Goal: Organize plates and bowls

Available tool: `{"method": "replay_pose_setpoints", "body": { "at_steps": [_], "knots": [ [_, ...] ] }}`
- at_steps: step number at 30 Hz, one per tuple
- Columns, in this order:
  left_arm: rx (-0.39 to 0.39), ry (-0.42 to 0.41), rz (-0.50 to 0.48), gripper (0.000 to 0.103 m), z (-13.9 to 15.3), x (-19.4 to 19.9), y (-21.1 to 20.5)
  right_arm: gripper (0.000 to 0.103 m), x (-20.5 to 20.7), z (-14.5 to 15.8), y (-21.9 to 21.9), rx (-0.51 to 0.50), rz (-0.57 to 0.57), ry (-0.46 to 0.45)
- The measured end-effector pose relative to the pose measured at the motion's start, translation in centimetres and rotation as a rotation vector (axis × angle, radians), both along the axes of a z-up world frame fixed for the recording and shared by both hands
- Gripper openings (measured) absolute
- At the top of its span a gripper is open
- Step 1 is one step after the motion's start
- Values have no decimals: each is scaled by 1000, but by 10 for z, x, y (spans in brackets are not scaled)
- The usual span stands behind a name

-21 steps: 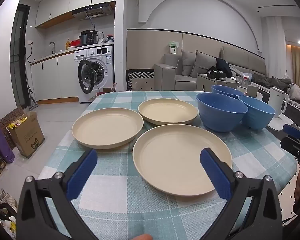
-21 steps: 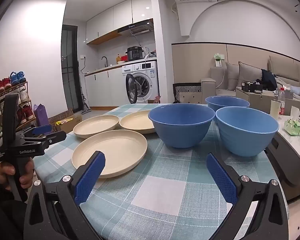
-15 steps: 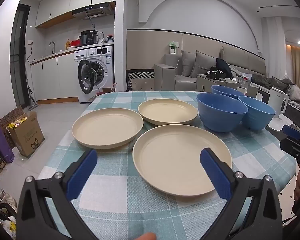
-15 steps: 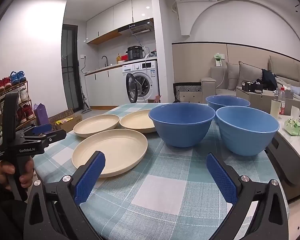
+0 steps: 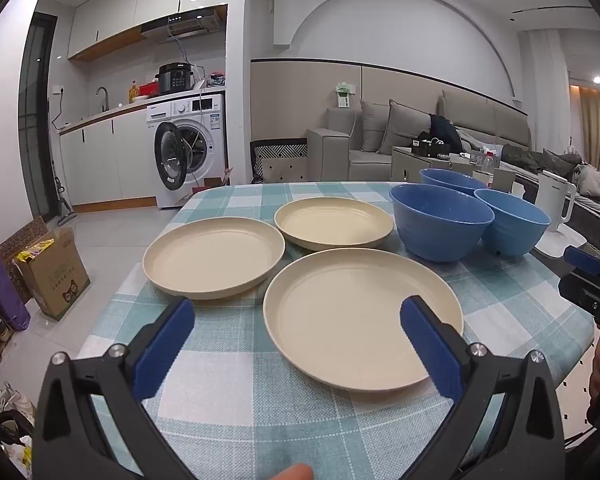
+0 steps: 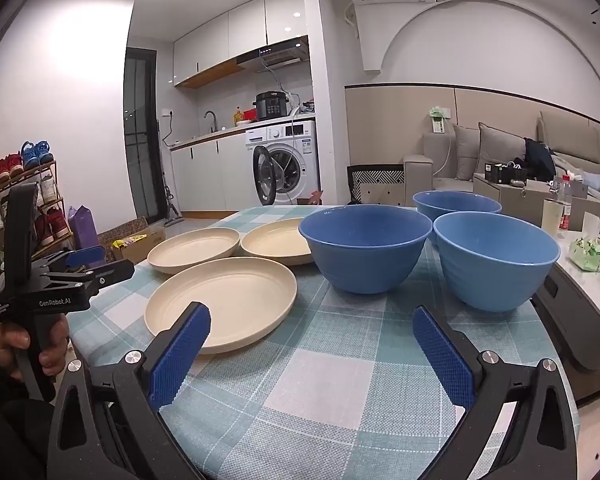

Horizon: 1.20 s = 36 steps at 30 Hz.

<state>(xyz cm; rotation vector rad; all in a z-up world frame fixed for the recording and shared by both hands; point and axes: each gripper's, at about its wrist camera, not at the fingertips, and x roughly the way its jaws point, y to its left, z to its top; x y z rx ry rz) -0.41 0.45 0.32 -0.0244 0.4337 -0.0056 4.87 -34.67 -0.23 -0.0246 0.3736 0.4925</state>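
We see three cream plates and three blue bowls on the checked tablecloth, nothing stacked. Taking the nearest cream plate as landmark: a second cream plate lies just left of it, rims close but apart as far as we can tell, and a third cream plate sits just behind it. Right of that landmark plate, further back, stands the closest blue bowl, upright; the second blue bowl is just right of it, and the far blue bowl peeks out behind both (partly hidden).

Left gripper hovers over the near edge of the landmark plate, jaws spread wide, nothing between the pads, not touching the plate. Right gripper hangs over bare cloth right of the landmark plate and in front of the bowls, jaws likewise released and empty. In the right wrist view we see a hand wrapped round the left gripper's handle, left of the plate.

Beyond the table: a washing machine, door ajar, and a grey sofa.
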Motion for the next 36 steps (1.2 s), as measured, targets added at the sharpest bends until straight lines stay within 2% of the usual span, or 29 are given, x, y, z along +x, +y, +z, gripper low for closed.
{"method": "replay_pose_setpoints", "body": {
  "at_steps": [36],
  "knots": [
    [-4, 10, 9, 103, -8, 4, -4, 103, 2, -9, 5, -6, 5, 13]
  ]
}}
